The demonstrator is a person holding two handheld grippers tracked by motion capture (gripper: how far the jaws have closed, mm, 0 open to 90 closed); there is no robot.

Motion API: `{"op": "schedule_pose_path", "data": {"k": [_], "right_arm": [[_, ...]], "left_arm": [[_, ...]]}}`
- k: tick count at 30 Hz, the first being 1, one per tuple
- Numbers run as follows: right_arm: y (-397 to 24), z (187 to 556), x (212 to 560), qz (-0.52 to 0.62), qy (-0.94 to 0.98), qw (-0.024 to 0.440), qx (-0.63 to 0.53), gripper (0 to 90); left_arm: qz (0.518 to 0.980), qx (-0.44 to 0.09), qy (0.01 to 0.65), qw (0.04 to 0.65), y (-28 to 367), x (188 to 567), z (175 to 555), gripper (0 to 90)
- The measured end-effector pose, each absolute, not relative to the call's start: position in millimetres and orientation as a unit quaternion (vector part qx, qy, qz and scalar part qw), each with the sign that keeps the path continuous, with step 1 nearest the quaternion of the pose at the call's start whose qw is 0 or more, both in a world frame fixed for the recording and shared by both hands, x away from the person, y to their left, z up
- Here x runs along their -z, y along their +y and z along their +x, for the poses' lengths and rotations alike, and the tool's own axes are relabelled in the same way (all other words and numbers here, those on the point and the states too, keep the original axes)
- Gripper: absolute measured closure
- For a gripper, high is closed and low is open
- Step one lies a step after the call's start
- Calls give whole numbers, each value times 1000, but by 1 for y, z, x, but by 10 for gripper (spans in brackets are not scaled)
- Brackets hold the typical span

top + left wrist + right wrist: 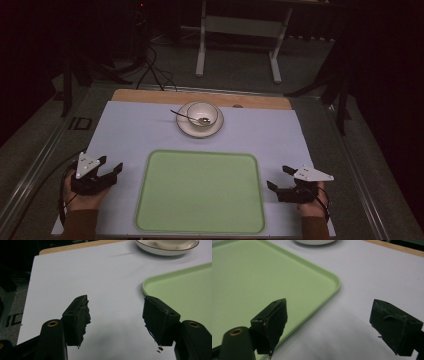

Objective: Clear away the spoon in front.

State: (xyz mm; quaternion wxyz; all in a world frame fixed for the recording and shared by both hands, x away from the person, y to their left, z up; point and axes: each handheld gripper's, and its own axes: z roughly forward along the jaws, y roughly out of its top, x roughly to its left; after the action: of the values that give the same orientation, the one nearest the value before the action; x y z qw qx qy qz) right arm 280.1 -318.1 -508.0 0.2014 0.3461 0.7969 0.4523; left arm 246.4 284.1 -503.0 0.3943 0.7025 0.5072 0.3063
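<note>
Left gripper [111, 166]: jaws wide apart, nothing between them; held low over the white sheet [135, 130], just left of the tray.
Left hand [82, 192]: grips from behind, forearm entering from the bottom edge.
Tray [200, 192]: pale green, rectangular with rounded corners and a raised rim (bare surface); lies flat on the sheet, between both grippers.
Right gripper [280, 178]: jaws wide apart, holding nothing; just right of the tray, pointing toward its rim.
Right hand [312, 200]: low, behind the gripper.
</note>
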Motion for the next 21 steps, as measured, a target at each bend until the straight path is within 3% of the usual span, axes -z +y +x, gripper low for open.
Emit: {"op": "schedule_pose_path", "data": {"k": [21], "right_arm": [[-323, 285, 511, 360, 786, 211, -457, 143]], "left_arm": [[697, -287, 513, 411, 277, 501, 256, 349]]}}
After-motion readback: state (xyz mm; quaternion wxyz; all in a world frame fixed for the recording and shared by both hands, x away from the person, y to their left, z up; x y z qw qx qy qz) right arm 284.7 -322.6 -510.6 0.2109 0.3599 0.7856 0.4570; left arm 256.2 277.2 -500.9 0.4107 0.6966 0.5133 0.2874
